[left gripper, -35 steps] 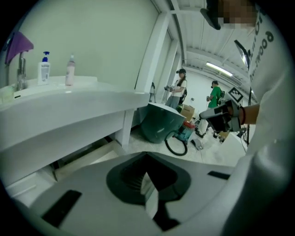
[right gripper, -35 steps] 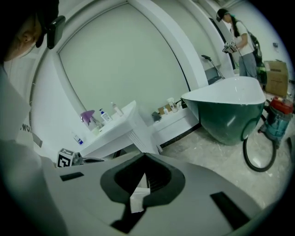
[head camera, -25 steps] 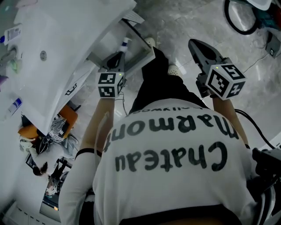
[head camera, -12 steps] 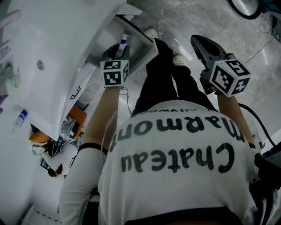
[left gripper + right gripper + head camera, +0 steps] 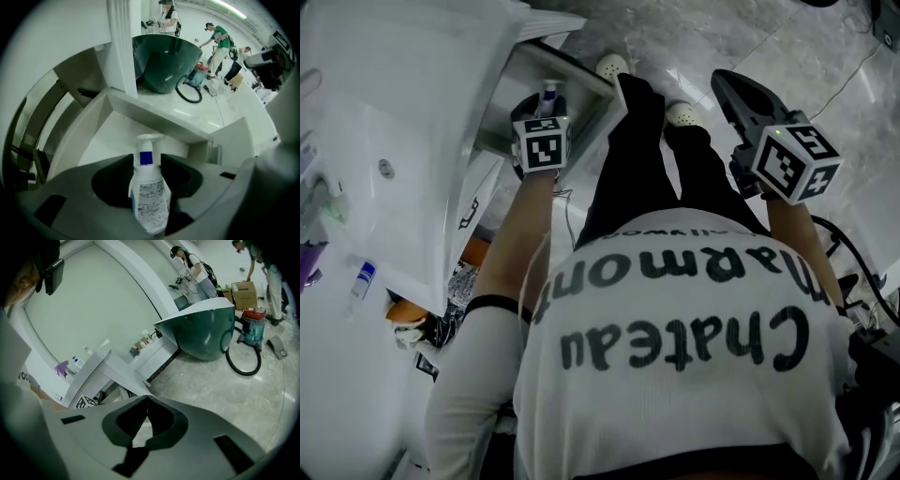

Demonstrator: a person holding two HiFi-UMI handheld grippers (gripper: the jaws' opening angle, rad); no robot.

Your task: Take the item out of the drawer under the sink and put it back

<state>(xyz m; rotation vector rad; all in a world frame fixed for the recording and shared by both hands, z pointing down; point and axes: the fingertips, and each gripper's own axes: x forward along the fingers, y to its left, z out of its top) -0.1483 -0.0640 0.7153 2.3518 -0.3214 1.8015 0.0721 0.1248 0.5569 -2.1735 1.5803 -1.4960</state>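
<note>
White pump bottle (image 5: 149,197) with blue collar, apparently set back in the white under-sink drawer (image 5: 105,136), as jaws of the left gripper (image 5: 147,159) are opening off it; right gripper (image 5: 146,399) pinched together, empty.

The room is bright and evenly lit from overhead. A ceiling light strip (image 5: 229,8) glows at 1 o'clock in the left gripper view and lays pale streaks of glare on the marble floor (image 5: 211,108), while shadows stay soft. Both gripper views bow straight lines hard and fade to black around the rim, and the close bottle (image 5: 149,197) at 6 o'clock looks slightly soft; the head view is dimmer, greyish and a little smeared.
</note>
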